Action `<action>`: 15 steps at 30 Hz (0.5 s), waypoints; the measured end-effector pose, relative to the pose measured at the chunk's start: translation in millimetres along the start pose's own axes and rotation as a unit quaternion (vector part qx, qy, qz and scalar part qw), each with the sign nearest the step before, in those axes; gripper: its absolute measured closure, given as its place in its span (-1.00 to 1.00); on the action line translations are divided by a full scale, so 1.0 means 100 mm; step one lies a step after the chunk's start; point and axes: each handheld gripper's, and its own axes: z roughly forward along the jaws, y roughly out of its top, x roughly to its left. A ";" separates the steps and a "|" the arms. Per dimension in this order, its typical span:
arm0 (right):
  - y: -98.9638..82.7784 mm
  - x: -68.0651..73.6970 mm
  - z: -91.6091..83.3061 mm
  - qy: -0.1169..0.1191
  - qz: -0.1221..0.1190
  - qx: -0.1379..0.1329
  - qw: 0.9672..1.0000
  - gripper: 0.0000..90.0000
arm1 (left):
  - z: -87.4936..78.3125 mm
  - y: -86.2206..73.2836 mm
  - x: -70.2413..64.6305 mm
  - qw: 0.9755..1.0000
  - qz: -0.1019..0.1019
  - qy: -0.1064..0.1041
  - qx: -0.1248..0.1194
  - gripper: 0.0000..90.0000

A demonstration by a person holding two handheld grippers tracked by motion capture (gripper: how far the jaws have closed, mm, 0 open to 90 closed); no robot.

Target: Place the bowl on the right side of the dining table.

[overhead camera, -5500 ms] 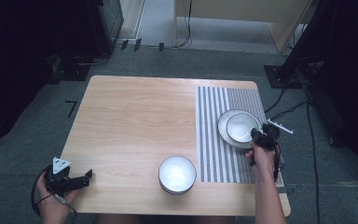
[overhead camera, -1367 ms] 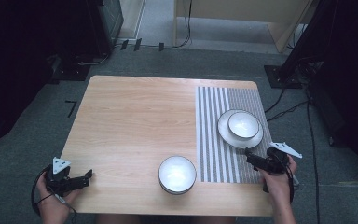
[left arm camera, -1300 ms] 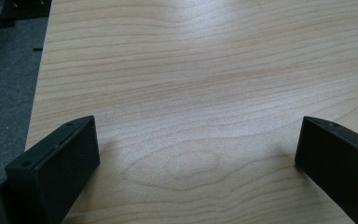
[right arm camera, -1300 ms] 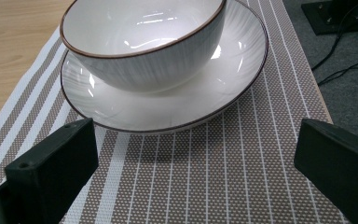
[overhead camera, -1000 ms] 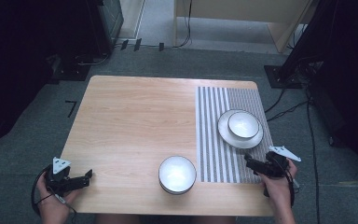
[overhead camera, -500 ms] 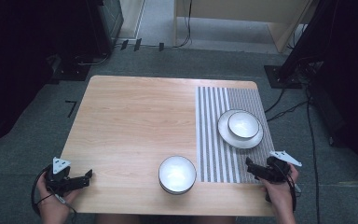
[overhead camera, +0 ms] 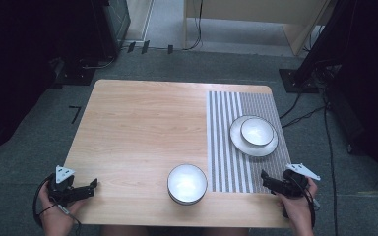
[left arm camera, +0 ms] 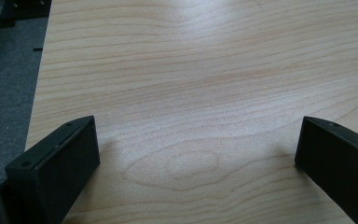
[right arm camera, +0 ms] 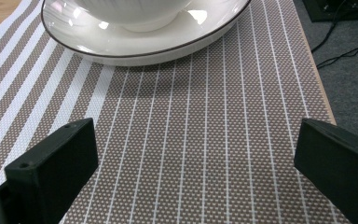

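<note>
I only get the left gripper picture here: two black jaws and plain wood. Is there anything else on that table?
Observer: Yes. A white bowl stands on the bare wood near the person's edge.
Operator: Just that one dish?
Observer: No, a smaller bowl sits on a plate, on a striped placemat that covers the table's right part.
Operator: And the other hand, is it holding anything?
Observer: No. The right gripper hangs open over the placemat, short of the plate, with nothing between its jaws.
</note>
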 end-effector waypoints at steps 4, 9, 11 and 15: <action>-0.03 -0.01 -0.02 0.000 -0.002 0.002 1.000 -1.00 | 0.00 0.00 0.00 1.000 0.000 0.000 0.000 -1.00; -0.07 -0.02 -0.04 -0.003 -0.004 0.002 1.000 -1.00 | 0.00 0.00 0.00 1.000 0.000 0.000 0.000 -1.00; -0.08 -0.03 -0.04 -0.004 -0.006 0.003 1.000 -1.00 | 0.00 0.00 0.00 1.000 0.000 0.000 0.000 -1.00; -0.11 -0.04 -0.06 -0.006 -0.009 0.001 1.000 -1.00 | 0.00 0.00 0.00 1.000 0.000 0.000 0.000 -1.00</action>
